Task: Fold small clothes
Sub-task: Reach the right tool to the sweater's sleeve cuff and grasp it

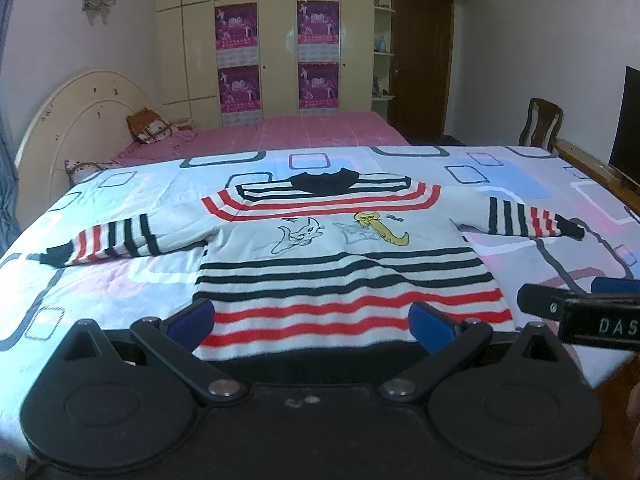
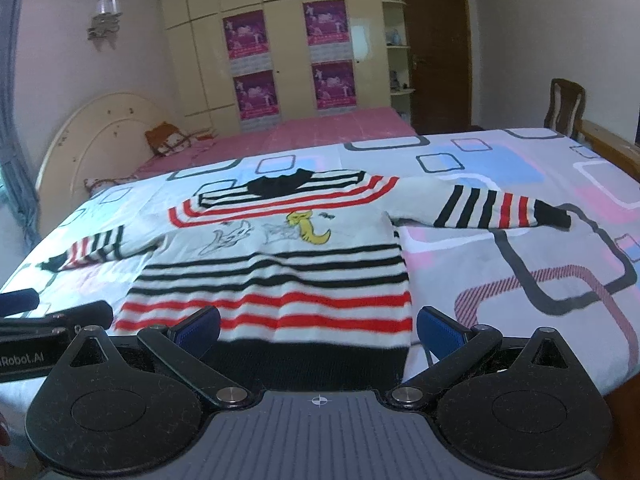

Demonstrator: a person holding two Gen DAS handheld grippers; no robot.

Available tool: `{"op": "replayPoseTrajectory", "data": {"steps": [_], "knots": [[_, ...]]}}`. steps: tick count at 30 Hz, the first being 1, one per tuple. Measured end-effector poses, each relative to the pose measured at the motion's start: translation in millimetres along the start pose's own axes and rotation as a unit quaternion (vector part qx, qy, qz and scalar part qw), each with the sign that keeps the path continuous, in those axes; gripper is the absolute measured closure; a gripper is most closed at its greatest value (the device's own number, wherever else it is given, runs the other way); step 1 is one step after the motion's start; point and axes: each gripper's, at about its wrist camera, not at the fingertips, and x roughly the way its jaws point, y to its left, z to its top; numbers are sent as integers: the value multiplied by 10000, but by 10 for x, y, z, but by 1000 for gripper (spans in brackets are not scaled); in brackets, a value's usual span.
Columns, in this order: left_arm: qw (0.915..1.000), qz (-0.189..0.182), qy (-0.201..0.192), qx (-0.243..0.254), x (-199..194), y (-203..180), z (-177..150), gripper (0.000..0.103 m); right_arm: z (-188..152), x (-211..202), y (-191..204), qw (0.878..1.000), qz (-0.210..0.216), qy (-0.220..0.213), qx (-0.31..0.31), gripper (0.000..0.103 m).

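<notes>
Your striped sweater [image 1: 340, 264] lay flat on the patterned bed cover [image 1: 540, 184], sleeves spread. You held the left gripper [image 1: 312, 322] and right gripper [image 2: 318, 330] low at its black hem, jaws wide apart, gripping nothing.

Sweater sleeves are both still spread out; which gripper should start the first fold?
Either; slight edge right. The right gripper is open over the sweater hem, nearer the right sleeve; the left gripper is open too.

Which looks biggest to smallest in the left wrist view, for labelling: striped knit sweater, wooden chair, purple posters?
1. Striped knit sweater, nearest the camera.
2. Wooden chair.
3. One purple poster, close to the chair; unsure.
</notes>
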Motion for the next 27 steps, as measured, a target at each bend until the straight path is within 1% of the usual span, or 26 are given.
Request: {"op": "replayPoseTrajectory", "data": {"steps": [6, 9, 10, 11, 13, 14, 16, 19, 21, 23, 24, 27], "knots": [[9998, -119, 78, 104, 444, 38, 213, 0, 234, 408, -55, 9996, -254, 13, 118, 0], [9996, -285, 49, 43, 630, 62, 307, 0, 338, 565, -107, 9990, -396, 13, 193, 0], [9996, -284, 66, 0, 697, 72, 325, 0, 362, 607, -126, 9988, -447, 10, 204, 0], [9996, -262, 135, -43, 772, 70, 343, 0, 386, 657, -152, 9985, -489, 17, 226, 0], [9986, -407, 320, -89, 931, 48, 379, 0, 425, 756, -224, 9982, -533, 84, 280, 0], [9981, -498, 352, -98, 999, 24, 387, 0, 439, 806, -275, 9979, -566, 111, 300, 0], [9977, -537, 395, -82, 1124, -49, 404, 0, 466, 912, -397, 9972, -641, 159, 349, 0], [9972, -563, 479, -94, 1323, -186, 447, 0, 529, 1076, -712, 9955, -753, 213, 532, 0], [9974, -478, 538, -26, 1475, -318, 495, 0, 591, 1180, -1001, 9944, -748, 219, 715, 0], [9956, -692, 624, -13, 1616, -426, 555, 1, 663, 1293, -1314, 9923, -840, 191, 889, 0], [9953, -717, 648, -13, 1683, -496, 594, 1, 700, 1344, -1469, 9912, -881, 166, 971, 0], [9960, -599, 669, 27, 1895, -741, 717, 1, 824, 1516, -1975, 9858, -1150, 102, 1223, 1]]}}
